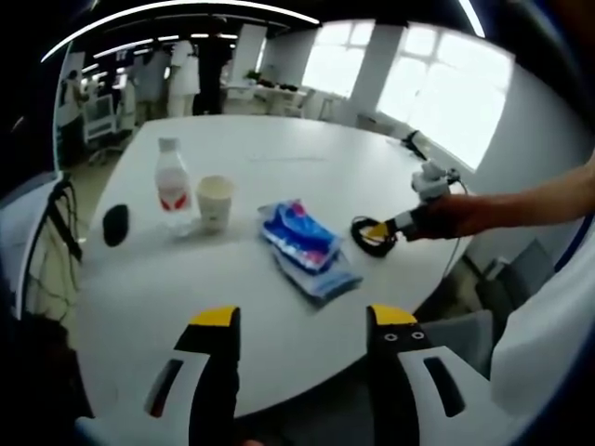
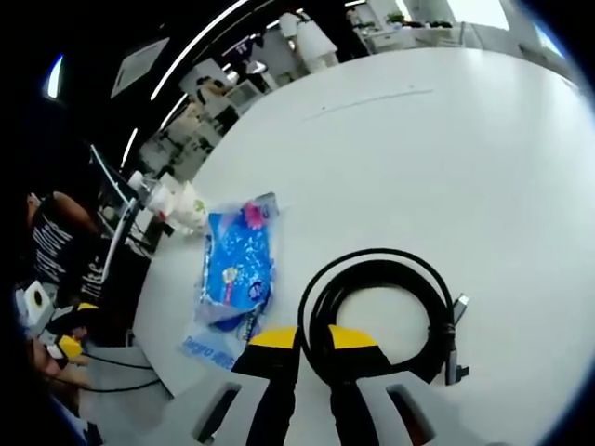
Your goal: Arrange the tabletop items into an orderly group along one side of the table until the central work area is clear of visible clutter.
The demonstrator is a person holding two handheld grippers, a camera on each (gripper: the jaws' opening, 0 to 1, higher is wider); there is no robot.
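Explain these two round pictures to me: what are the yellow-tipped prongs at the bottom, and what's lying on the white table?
No robot here: a person holds a two-jaw tool in each hand, and each tool carries a fisheye camera looking along its jaws. In the left gripper view, the left tool hangs open above the round white table. On it stand a clear plastic bottle with a red label and a white paper cup, beside a small black oval object and blue plastic packets. The right tool has its jaws closed around a coiled black cable.

left gripper view from table [image 1: 279,167] edge, facing across, right gripper view close above cable [image 2: 381,307], both sharing blue packet [image 1: 302,243]
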